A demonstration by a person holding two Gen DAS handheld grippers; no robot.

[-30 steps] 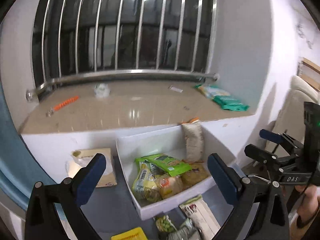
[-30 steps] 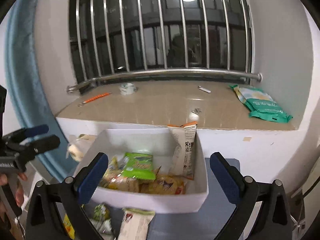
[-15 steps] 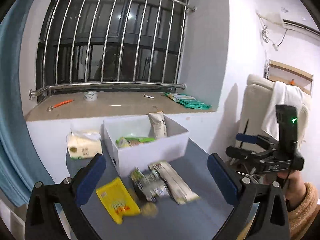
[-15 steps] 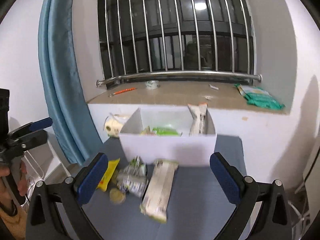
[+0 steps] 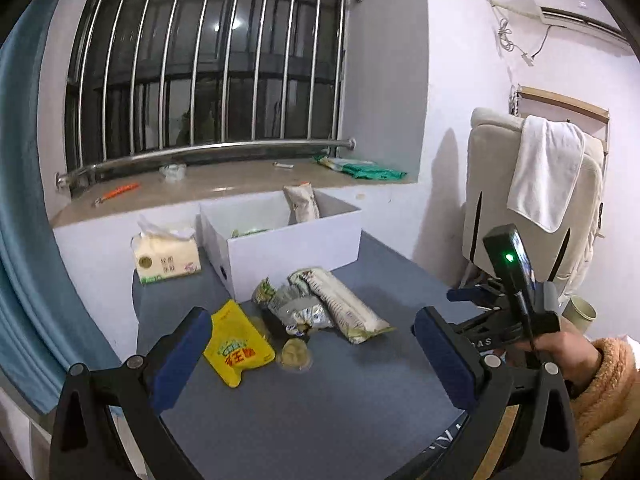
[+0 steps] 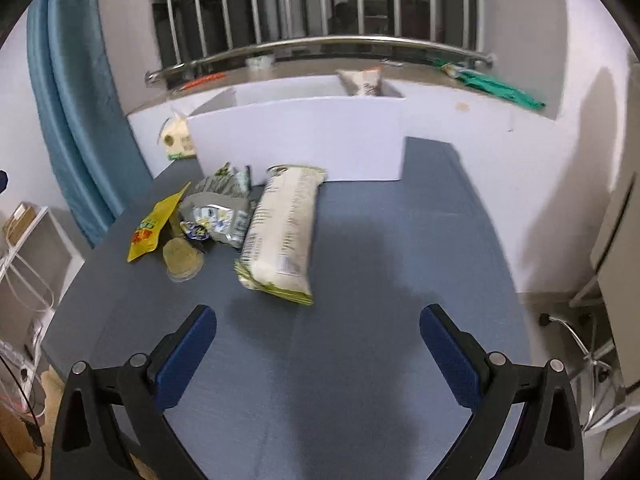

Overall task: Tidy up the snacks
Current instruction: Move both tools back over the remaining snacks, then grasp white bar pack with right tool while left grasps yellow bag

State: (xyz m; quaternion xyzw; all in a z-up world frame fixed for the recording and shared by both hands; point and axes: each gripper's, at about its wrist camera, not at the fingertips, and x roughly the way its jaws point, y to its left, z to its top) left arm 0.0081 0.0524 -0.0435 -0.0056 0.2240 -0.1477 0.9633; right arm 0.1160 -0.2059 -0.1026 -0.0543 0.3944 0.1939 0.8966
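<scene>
Here, long pale snack packet (image 6: 283, 228) flat beside crinkled silver pouches (image 6: 218, 210); both grippers' fingers (image 6: 188, 356) spread wide, empty.

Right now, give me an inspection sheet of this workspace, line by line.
Surface: grey table, bare near the claws.
Job's things: white box with snacks inside; long packet, silver packets, yellow pouch and round snack loose in front of it.
Clutter: tissue pack beside the box.
Claws: left claw and right claw open, empty.
Cables: wall cord, far off.
Surroundings: barred window, curtain, chair.
</scene>
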